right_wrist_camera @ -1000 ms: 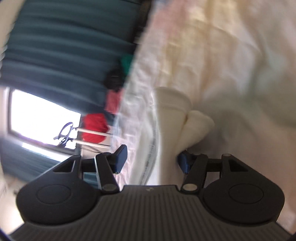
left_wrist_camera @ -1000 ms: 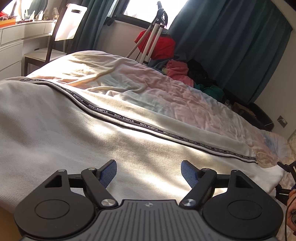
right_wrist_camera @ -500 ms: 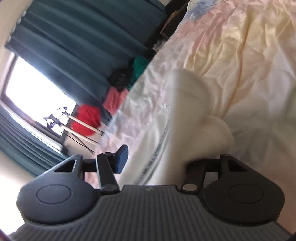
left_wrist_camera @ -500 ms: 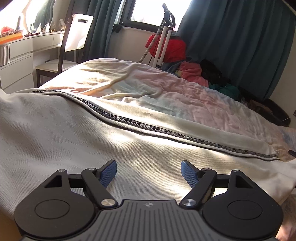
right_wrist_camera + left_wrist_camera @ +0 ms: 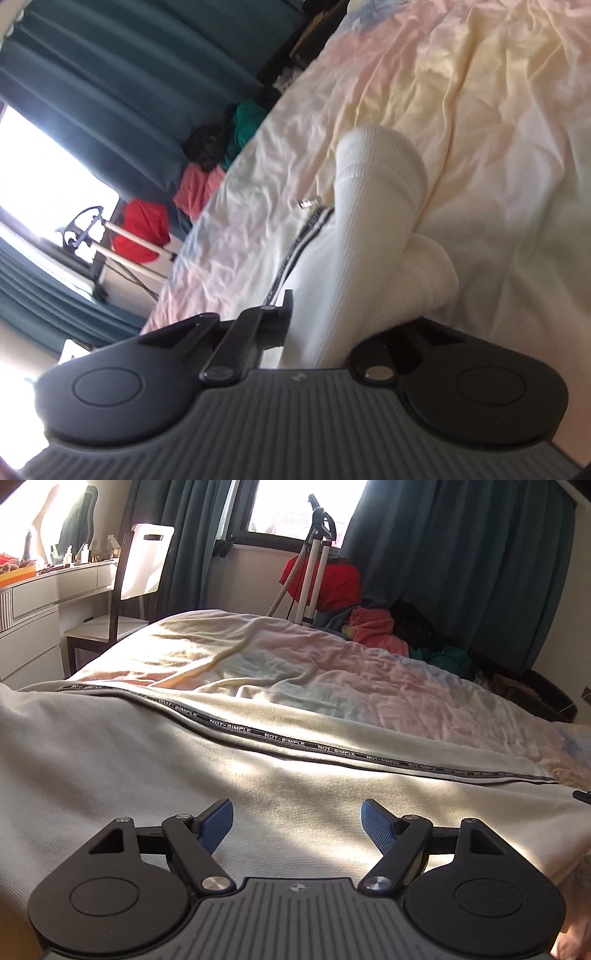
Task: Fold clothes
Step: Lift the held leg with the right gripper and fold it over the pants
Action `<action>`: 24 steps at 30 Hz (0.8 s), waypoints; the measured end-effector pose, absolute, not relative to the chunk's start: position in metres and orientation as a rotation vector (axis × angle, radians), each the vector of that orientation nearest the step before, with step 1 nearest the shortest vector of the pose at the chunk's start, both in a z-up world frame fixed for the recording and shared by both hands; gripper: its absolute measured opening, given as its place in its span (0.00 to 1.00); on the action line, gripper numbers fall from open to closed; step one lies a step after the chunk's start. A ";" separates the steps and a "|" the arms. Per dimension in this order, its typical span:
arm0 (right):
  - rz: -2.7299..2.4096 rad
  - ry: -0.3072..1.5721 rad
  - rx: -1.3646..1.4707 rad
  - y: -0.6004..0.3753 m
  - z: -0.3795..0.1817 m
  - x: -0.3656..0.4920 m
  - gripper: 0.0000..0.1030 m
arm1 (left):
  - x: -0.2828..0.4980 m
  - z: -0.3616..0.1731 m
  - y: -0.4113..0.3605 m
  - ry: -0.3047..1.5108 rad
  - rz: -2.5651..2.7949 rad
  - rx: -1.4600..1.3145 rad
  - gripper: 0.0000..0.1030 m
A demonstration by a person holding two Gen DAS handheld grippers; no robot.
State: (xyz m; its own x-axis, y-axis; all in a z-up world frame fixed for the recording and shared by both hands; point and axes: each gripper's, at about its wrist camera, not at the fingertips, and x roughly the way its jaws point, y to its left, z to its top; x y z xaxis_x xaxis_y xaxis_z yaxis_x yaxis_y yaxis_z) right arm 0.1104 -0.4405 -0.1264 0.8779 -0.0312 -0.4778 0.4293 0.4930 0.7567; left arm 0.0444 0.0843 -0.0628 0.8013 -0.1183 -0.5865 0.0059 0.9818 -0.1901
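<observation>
The cream garment [image 5: 155, 775] lay spread flat on the bed [image 5: 332, 672], apparently not yet folded. The left claw [image 5: 297, 821] hovered wide over it; the right claw [image 5: 328, 325] pinched its ribbed end [image 5: 369, 206], suggesting a first fold was just starting.

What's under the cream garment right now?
The cream garment lies on the pastel bedsheet, which shows beyond its zipper edge. Anything beneath the garment is covered.

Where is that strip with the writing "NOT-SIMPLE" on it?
In the left wrist view the lettered strip runs across the cream garment spread on the bed, from the left edge toward the right, just beyond the open left gripper.
</observation>
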 end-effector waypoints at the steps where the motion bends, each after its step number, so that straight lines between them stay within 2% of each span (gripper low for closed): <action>1: -0.300 0.418 1.026 -0.444 -0.124 0.108 0.10 | 0.042 -0.060 0.084 0.626 -0.073 -0.181 0.76; 6: -0.412 0.338 1.033 -0.474 -0.124 0.092 0.10 | 0.035 -0.055 0.081 0.587 -0.082 -0.156 0.78; 8: -0.468 0.324 1.014 -0.486 -0.128 0.082 0.10 | 0.039 -0.061 0.080 0.618 -0.066 -0.145 0.78; 10: -0.496 0.323 1.001 -0.493 -0.133 0.076 0.10 | 0.050 -0.078 0.077 0.731 -0.043 -0.109 0.79; 13: -0.511 0.340 0.921 -0.491 -0.132 0.076 0.10 | 0.056 -0.102 0.063 0.799 -0.044 0.040 0.80; 19: -0.508 0.298 0.477 -0.433 -0.082 0.087 0.10 | 0.057 -0.102 0.062 0.798 -0.038 0.060 0.82; 24: -0.380 0.163 0.047 -0.328 -0.035 0.079 0.10 | 0.058 -0.090 0.065 0.782 -0.053 0.017 0.82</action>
State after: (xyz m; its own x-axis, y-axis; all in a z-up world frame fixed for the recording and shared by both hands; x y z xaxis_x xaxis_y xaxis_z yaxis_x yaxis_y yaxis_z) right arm 0.0793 -0.3282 -0.0348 0.9159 -0.3650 -0.1668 0.3726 0.9279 0.0157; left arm 0.0582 0.0645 -0.0897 0.7082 -0.0416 -0.7048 0.0545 0.9985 -0.0042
